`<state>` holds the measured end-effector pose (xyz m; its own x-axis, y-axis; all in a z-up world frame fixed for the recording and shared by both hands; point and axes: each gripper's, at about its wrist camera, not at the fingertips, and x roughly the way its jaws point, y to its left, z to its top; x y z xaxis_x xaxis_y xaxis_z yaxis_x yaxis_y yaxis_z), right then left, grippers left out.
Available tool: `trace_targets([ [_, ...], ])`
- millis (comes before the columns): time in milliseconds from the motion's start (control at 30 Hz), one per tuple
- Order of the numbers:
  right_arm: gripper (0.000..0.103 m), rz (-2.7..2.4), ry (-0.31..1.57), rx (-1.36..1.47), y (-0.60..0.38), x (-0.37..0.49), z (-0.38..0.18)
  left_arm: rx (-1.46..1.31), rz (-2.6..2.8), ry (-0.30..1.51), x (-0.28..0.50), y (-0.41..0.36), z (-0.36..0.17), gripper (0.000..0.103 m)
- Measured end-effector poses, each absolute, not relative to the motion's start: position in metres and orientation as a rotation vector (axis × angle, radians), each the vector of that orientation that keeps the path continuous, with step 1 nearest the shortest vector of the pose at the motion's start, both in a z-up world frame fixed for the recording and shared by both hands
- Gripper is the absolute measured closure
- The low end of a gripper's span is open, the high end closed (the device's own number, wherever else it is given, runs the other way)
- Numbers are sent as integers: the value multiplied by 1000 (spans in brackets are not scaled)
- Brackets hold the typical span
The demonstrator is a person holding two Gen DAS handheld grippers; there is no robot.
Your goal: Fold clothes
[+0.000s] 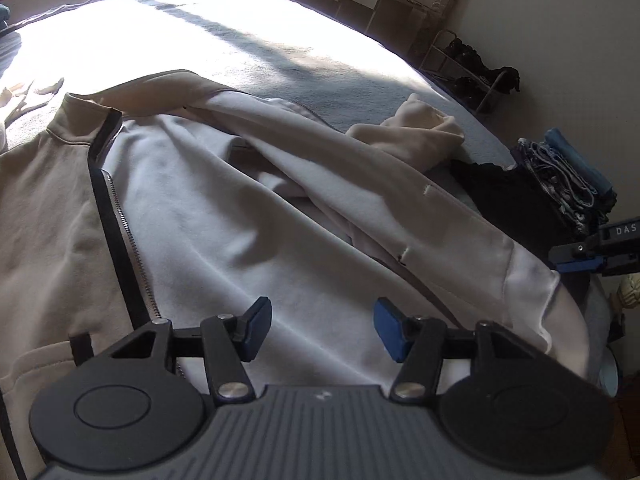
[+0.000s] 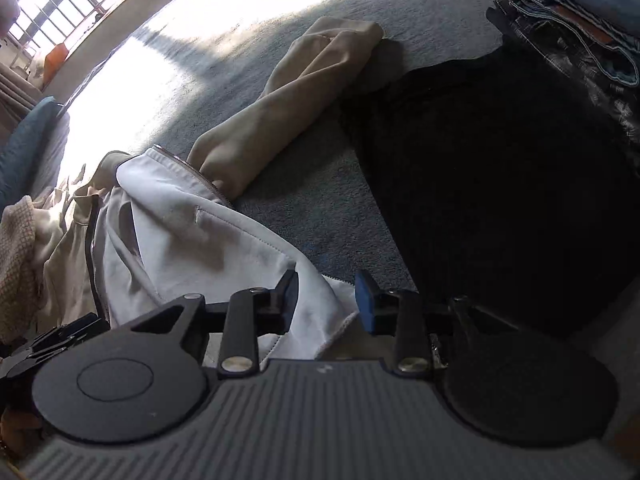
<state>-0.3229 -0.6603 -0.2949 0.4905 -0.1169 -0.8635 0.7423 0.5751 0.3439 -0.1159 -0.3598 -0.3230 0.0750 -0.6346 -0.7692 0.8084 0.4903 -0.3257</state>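
Across the grey bed cover (image 1: 280, 52) your beige zip-up jacket (image 1: 44, 216) lies spread open, pale lining up, so both front panels can be reached before folding. Its right panel is thrown back toward the far right, and the right sleeve (image 2: 296, 96) trails away beyond it, which suggests the sleeve has yet to be brought in. Your left gripper (image 1: 318, 326) hovers over the near lining with its jaws parted and nothing between them. Your right gripper (image 2: 326, 300) sits at the near right hem, jaws released; the white hem corner (image 2: 320, 312) lies in the gap, but the pads do not seem to press on it. Far right, a stack of folded jeans (image 2: 576, 20) and a flat black garment (image 2: 500, 184) look set aside, probably to keep the working area free.
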Motion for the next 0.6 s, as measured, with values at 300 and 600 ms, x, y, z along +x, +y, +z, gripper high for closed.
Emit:
trace_targets([
  [300, 48, -668, 996, 961, -655, -382, -314, 293, -1198, 1143, -187, -395, -349, 45],
  [600, 46, -624, 681, 1683, -672, -433, -386, 314, -1120, 1181, -194, -401, -368, 45],
])
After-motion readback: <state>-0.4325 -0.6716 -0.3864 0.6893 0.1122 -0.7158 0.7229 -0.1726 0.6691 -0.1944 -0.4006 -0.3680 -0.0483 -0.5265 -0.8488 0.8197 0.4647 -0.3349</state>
